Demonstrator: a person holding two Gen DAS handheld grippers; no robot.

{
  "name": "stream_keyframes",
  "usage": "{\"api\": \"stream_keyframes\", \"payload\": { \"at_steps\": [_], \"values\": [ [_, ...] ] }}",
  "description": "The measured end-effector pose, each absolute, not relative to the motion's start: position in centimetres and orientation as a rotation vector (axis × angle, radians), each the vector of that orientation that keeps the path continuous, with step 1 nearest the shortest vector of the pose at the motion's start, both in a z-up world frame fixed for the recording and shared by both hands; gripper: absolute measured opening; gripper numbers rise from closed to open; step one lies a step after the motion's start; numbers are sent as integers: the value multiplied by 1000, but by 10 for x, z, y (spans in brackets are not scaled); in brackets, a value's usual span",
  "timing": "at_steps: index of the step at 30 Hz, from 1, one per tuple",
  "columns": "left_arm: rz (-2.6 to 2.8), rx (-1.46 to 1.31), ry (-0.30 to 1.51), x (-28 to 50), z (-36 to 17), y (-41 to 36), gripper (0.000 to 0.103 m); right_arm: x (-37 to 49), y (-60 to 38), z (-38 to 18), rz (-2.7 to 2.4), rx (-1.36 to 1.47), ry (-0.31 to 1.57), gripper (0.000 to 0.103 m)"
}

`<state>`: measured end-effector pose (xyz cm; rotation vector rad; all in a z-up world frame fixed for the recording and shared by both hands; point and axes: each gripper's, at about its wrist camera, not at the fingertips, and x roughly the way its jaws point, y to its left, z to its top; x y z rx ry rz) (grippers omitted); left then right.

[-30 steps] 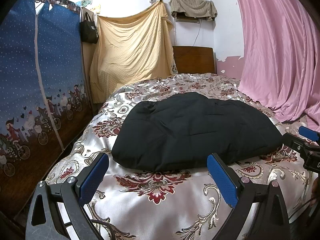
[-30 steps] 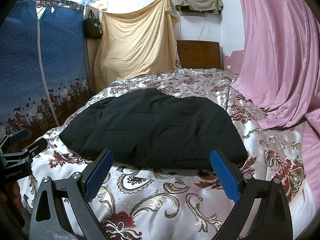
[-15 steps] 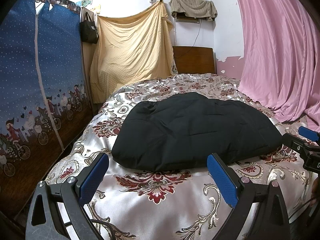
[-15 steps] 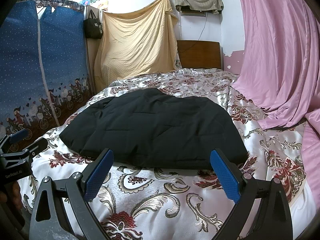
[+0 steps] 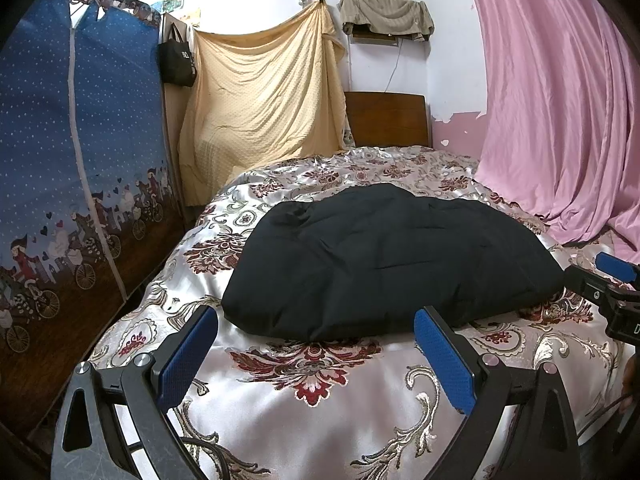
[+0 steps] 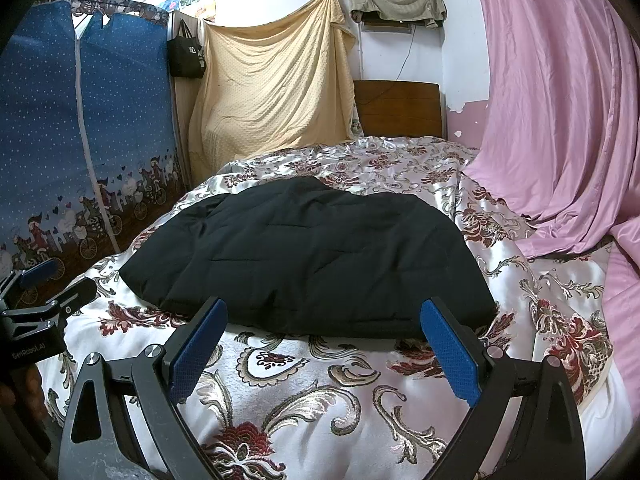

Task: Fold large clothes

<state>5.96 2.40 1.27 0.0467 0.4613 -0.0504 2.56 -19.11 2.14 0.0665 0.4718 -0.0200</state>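
A large black padded garment lies flat in a folded mound on the floral satin bedspread; it also shows in the right wrist view. My left gripper is open and empty, held above the bedspread just short of the garment's near edge. My right gripper is open and empty, also just short of the near edge. Each gripper shows at the edge of the other's view: the right one, the left one.
A blue fabric wardrobe stands along the bed's left side. A pink curtain hangs on the right and spills onto the bed. A yellow cloth and a wooden headboard are at the far end.
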Motion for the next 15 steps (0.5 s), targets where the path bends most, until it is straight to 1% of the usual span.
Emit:
{"api": "stream_keyframes", "payload": {
  "at_steps": [15],
  "values": [
    [-49,46,460,59,13,23,99,24,-189,23,-20,70,473,95]
  ]
}}
